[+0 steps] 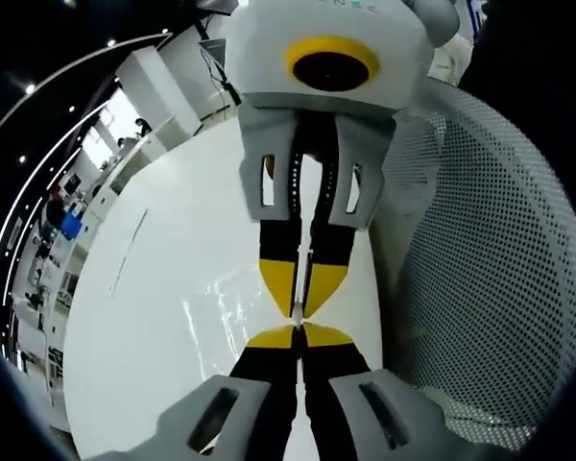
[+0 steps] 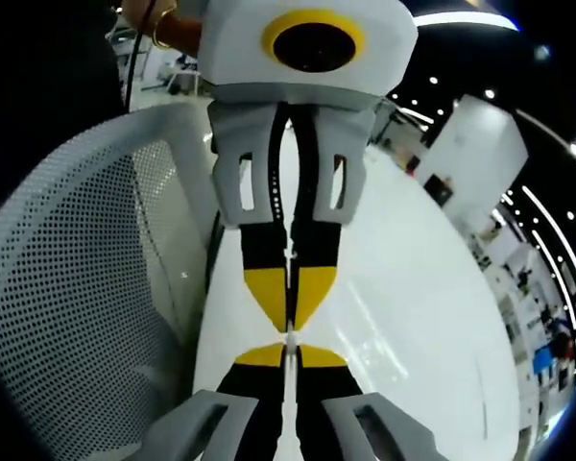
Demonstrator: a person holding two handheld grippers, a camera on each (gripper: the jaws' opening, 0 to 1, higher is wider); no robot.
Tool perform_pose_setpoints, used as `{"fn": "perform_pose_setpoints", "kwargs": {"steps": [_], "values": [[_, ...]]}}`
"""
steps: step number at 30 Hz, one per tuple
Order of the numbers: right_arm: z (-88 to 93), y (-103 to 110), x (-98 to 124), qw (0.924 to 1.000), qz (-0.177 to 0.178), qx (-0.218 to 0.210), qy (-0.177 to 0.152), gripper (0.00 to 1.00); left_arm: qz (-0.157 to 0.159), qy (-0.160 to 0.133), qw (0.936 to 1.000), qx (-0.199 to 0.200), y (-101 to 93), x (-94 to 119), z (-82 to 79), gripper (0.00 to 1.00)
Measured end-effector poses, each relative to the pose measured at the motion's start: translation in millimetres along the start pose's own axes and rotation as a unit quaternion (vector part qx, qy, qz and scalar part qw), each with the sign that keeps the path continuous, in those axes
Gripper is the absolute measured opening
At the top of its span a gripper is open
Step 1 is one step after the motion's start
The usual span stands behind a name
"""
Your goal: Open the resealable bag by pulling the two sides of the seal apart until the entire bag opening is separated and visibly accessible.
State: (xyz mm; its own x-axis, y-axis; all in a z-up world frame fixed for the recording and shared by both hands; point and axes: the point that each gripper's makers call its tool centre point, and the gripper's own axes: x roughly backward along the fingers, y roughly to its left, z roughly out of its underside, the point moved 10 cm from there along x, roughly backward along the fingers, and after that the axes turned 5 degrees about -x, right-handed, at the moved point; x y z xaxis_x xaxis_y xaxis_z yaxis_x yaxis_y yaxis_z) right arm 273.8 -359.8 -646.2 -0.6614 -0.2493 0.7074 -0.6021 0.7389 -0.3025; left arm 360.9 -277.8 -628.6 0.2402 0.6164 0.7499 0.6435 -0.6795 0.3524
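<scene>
Left gripper view: your left tongs meet the right tongs tip to tip, both pinched on a thin clear bag, hard to make out. Judged light, limp, slippery: hold just under the seal.

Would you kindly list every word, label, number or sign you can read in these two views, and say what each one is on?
None can be read.
Teal letters on top of the right tool, in the left gripper view: cut off by the picture edge, illegible.
Signs and screens in the background room: too small and blurred.
White table, mesh chair, left tool: no text seen.
</scene>
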Motion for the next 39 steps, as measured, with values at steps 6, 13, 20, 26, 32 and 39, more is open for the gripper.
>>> {"fn": "perform_pose_setpoints", "kwargs": {"steps": [6,13,20,26,32,39], "values": [[2.4,-1,1,0.9998,-0.002,-0.017,-0.004,0.00,-0.001,-0.003,1.0000,0.008,-0.4,2,1.1,0.00],[4.8,-2,1,0.9999,0.001,-0.016,-0.003,0.00,-0.007,-0.003,1.0000,0.005,0.0,2,0.6,0.00],[21.0,-4,8,0.9996,0.005,-0.023,0.017,0.00,-0.004,-0.014,0.9995,0.027,-0.5,7,3.9,0.00],[19.3,-2,5,0.9995,0.007,-0.004,0.029,0.00,0.006,-0.002,1.0000,0.007,-1.7,2,1.9,0.00],[16.2,-3,5,0.9996,0.010,-0.006,0.024,0.00,-0.009,0.024,0.9996,0.007,-1.6,-2,6.4,0.00],[7.9,0,2,0.9999,0.007,-0.002,0.012,0.00,-0.017,0.045,0.9985,-0.027,-1.4,-7,-2.0,0.01]]}}
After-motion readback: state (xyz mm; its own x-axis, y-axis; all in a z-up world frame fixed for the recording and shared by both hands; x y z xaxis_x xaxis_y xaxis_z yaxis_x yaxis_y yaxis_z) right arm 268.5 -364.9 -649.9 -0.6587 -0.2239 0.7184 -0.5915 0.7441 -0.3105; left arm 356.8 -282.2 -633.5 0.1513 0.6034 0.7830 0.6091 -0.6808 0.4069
